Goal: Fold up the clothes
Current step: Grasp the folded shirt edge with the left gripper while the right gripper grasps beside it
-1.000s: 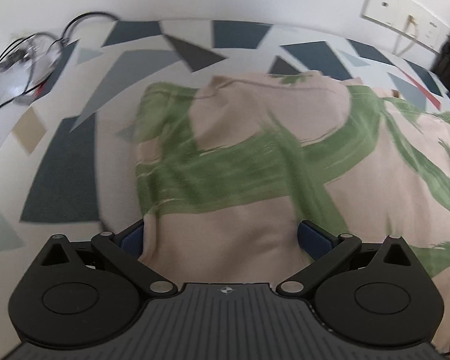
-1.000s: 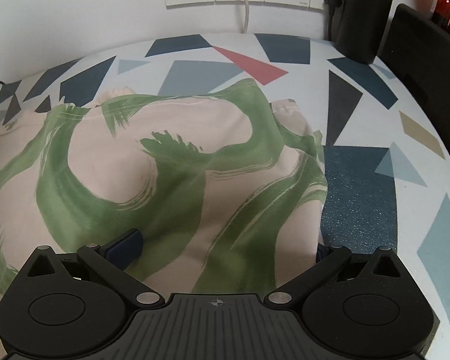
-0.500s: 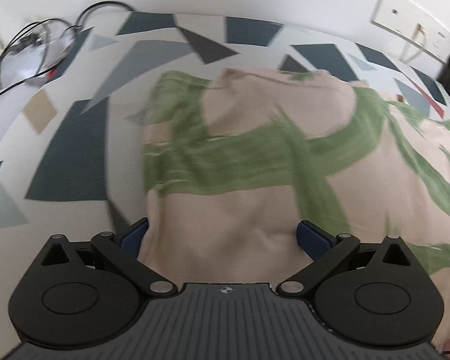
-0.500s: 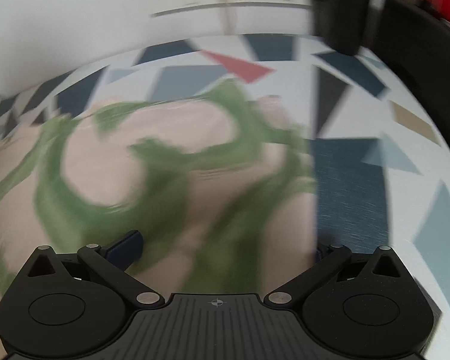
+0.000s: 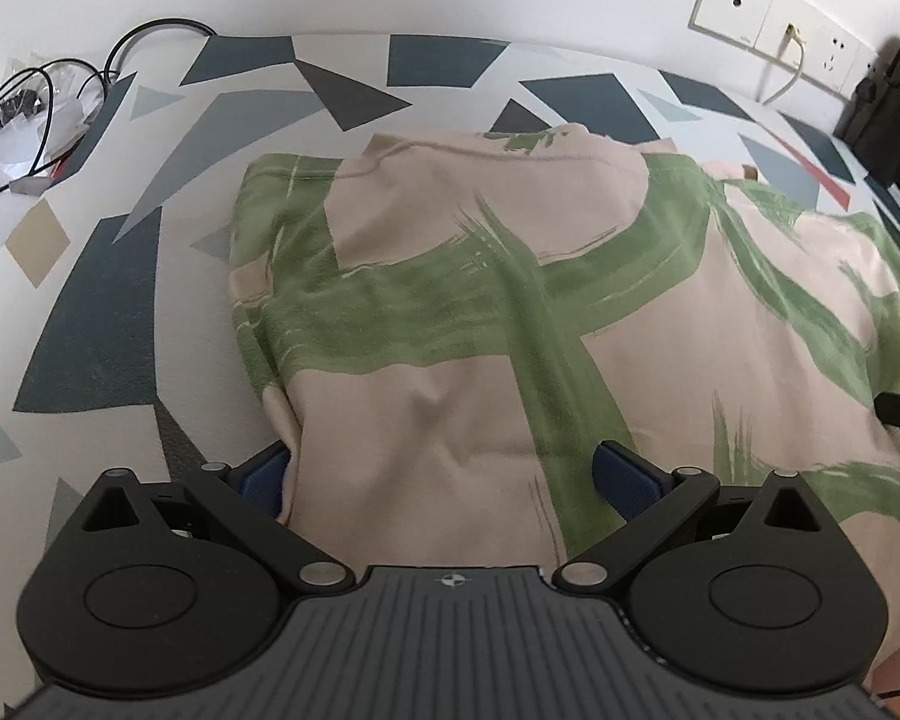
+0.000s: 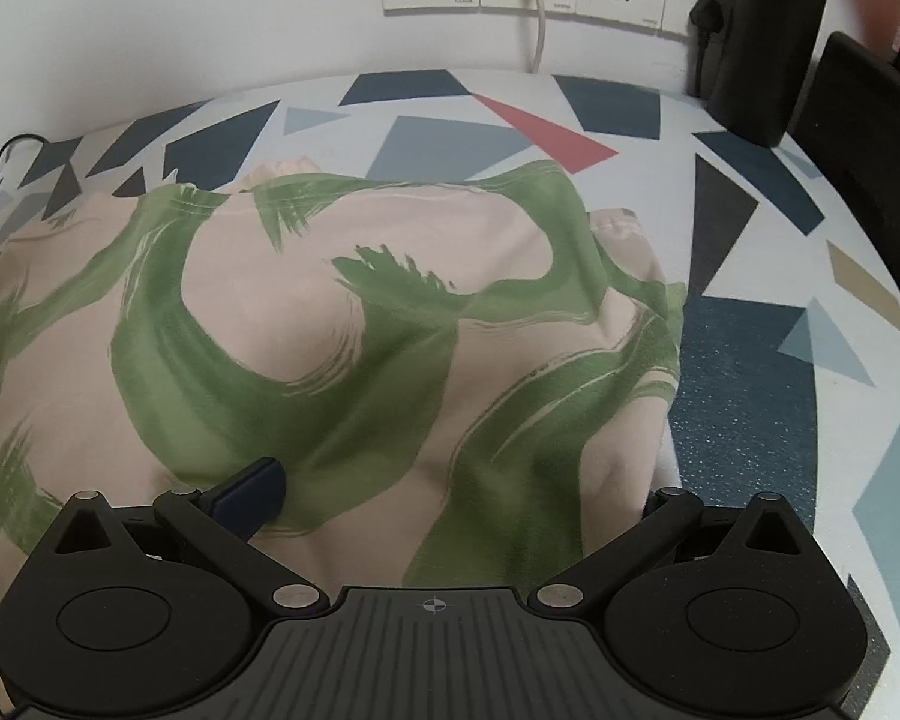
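- Your left gripper (image 5: pixel 444 474) has its blue fingers (image 5: pixel 621 477) spread wide, with the near edge of the garment (image 5: pixel 480 312) draped across the gap between them; nothing is pinched that you can see.
- Your right gripper (image 6: pixel 450 492) stands the same way: one blue finger lies on the cloth at lower left, the other is hidden under the fold at lower right.
- The garment, pink with green brush strokes, fills the middle of both views on the patterned tabletop (image 6: pixel 750 360), layered, with a hem line near the top of each frame.
- Judged from this, a fold is either being set down or about to be gripped; the pictures fit both.
- Its long axis seems to run left to right across the frames, spanning both grippers.
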`<act>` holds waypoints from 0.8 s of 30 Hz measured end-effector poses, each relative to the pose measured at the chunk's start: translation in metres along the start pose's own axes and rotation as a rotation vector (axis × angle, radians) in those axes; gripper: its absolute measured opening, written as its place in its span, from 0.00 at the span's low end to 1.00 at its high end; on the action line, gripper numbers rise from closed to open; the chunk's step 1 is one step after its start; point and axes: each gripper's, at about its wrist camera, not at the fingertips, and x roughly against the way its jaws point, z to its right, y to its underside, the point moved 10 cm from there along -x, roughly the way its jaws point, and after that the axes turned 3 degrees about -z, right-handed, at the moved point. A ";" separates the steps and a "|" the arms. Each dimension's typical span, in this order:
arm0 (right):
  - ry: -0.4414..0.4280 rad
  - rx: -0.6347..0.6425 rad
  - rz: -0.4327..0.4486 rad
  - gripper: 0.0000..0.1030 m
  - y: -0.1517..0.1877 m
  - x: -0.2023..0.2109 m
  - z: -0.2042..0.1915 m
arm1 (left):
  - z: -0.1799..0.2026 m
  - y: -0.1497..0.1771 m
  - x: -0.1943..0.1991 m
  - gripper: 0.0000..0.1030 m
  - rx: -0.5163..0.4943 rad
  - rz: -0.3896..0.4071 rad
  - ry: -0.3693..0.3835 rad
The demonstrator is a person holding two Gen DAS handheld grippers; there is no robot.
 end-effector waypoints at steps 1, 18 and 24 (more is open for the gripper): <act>0.002 -0.001 0.005 0.99 0.000 0.000 0.000 | 0.001 0.000 0.000 0.98 0.001 -0.004 -0.008; -0.157 0.050 0.047 0.23 -0.005 0.014 -0.049 | 0.005 -0.002 0.021 0.21 0.133 0.031 0.110; -0.318 -0.066 0.143 0.19 -0.019 0.052 -0.079 | -0.033 -0.012 0.069 0.21 0.181 0.172 0.175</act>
